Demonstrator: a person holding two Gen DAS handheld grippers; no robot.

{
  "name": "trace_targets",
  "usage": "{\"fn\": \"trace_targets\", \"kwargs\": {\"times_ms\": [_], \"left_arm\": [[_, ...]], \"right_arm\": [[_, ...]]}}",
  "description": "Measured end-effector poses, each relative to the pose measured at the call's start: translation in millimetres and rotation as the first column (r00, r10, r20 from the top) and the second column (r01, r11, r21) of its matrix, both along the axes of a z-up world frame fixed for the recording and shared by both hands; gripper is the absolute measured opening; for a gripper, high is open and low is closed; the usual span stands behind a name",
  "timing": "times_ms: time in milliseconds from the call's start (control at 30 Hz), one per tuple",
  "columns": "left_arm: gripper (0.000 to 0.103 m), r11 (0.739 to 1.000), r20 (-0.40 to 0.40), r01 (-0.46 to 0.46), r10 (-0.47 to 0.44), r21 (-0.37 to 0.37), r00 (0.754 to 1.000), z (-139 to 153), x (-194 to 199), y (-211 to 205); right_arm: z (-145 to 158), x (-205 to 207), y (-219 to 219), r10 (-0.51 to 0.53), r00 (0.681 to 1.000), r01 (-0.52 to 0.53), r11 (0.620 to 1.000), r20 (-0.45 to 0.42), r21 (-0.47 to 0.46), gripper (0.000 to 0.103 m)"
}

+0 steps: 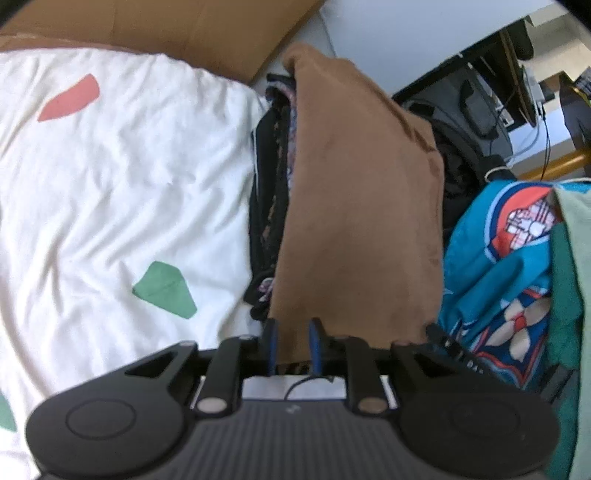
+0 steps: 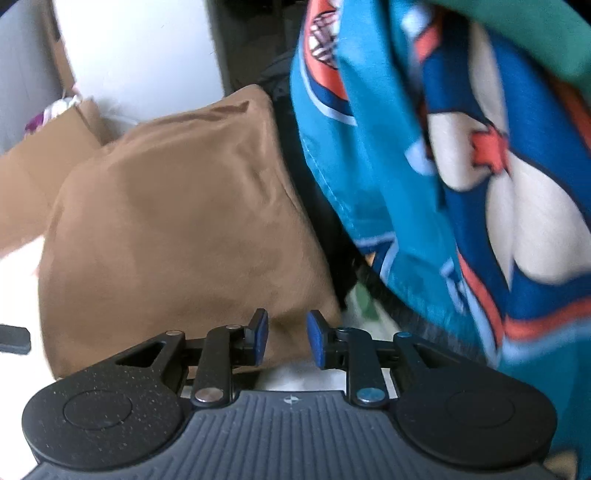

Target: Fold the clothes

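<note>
Left gripper (image 1: pixel 293 345) straddles the brown garment (image 1: pixel 354 206), grip indiscernible.

White patterned bedsheet (image 1: pixel 110 184), cardboard (image 1: pixel 184 26) behind — desk (image 1: pixel 480 59) beyond, daylit.

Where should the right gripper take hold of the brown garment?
Probably its near hem. The brown garment lies folded flat, that edge just ahead of the open right gripper. Come in low from the near side, one finger under the edge.
</note>
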State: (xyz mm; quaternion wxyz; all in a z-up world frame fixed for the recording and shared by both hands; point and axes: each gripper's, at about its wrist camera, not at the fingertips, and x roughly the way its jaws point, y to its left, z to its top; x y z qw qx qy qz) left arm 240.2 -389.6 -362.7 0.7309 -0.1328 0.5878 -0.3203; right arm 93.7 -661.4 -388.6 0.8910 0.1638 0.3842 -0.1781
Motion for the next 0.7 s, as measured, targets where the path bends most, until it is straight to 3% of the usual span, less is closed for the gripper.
{"fn": "trace_targets", "kwargs": {"times_ms": [133,200,267,367,700], "left_arm": [[0.035,0.999,0.048,-0.003,0.001,0.035,0.999,33,-7,-2],[0.047,0.998,0.066,-0.01,0.006,0.059,0.998,49,-10,-1],[0.055,0.995,0.09,-0.025,0.017,0.092,0.996,68,-14,2],[0.072,0.991,0.124,-0.051,0.035,0.127,0.992,97,-19,8],[0.084,0.978,0.202,-0.086,0.046,0.192,0.978,196,-33,41]], "right_arm": [[21,-4,12,-0.029,1.0,0.029,0.999,-0.001,0.047,0.048],[35,-5,17,-0.031,0.999,0.032,0.997,-0.012,0.075,0.058],[49,-6,21,-0.031,0.999,0.033,0.994,-0.021,0.108,0.077],[74,-7,26,-0.016,1.0,0.019,0.986,-0.019,0.166,0.087],[161,-14,28,0.0,1.0,-0.002,0.976,0.01,0.217,0.094]]}}
